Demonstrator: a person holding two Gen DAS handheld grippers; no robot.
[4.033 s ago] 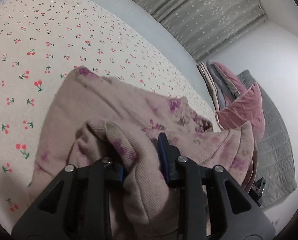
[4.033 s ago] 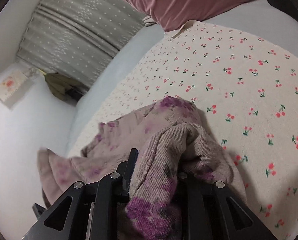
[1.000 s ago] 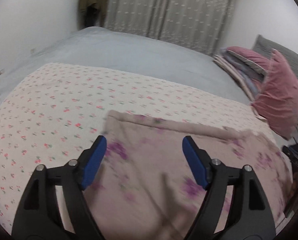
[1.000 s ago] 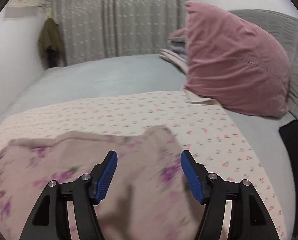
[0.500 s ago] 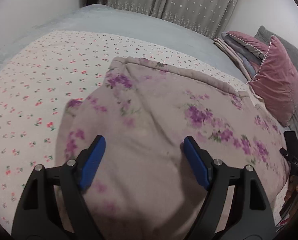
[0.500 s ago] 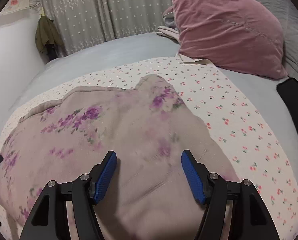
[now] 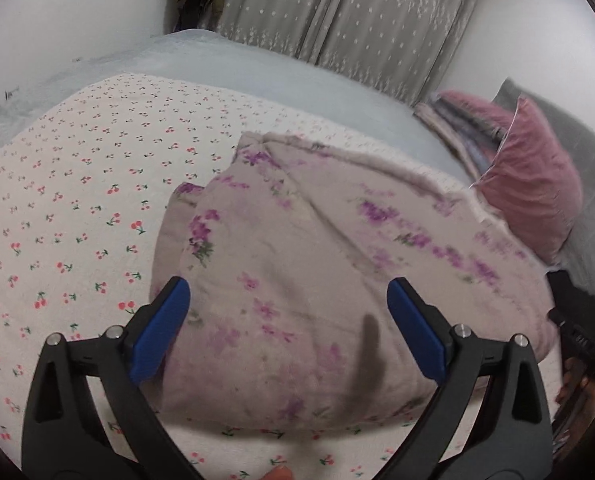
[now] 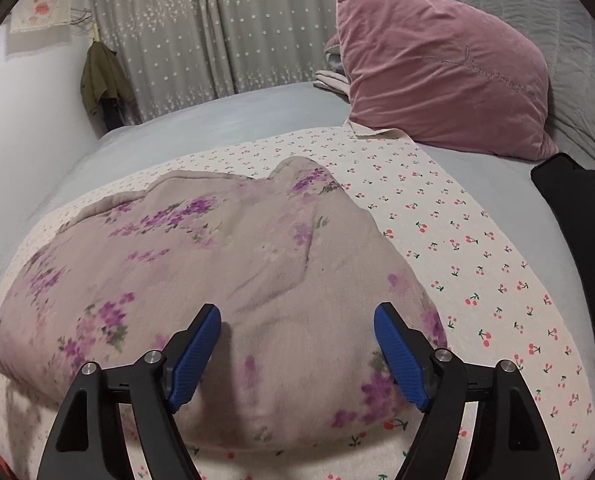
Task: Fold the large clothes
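Note:
A beige-pink garment with purple flowers (image 7: 297, 240) lies folded in a broad pad on the cherry-print sheet (image 7: 77, 200). My left gripper (image 7: 287, 296) hovers over its near left part. The jaws are opening, with cloth below them and the blue pads clear of it. In the right wrist view the same garment (image 8: 217, 248) fills the middle. My right gripper (image 8: 297, 312) hangs over its near right part, jaws also opening, pads not pressing on the cloth. The right gripper's black body (image 7: 577, 340) shows at the left view's right edge.
A pink velvet pillow (image 8: 437, 68) leans on a grey quilted headboard (image 8: 569, 40) at the right. Behind it is a stack of folded cloth (image 7: 457, 128). A black item (image 8: 577, 240) lies on the grey bedcover (image 8: 217, 120). At the back are curtains (image 8: 217, 28) and a hanging green jacket (image 8: 101, 80).
Four seconds ago both grippers were shut on the bunched garment. It now lies released and flat. Over the last second both grippers drew back toward its near edge and their jaws widened.

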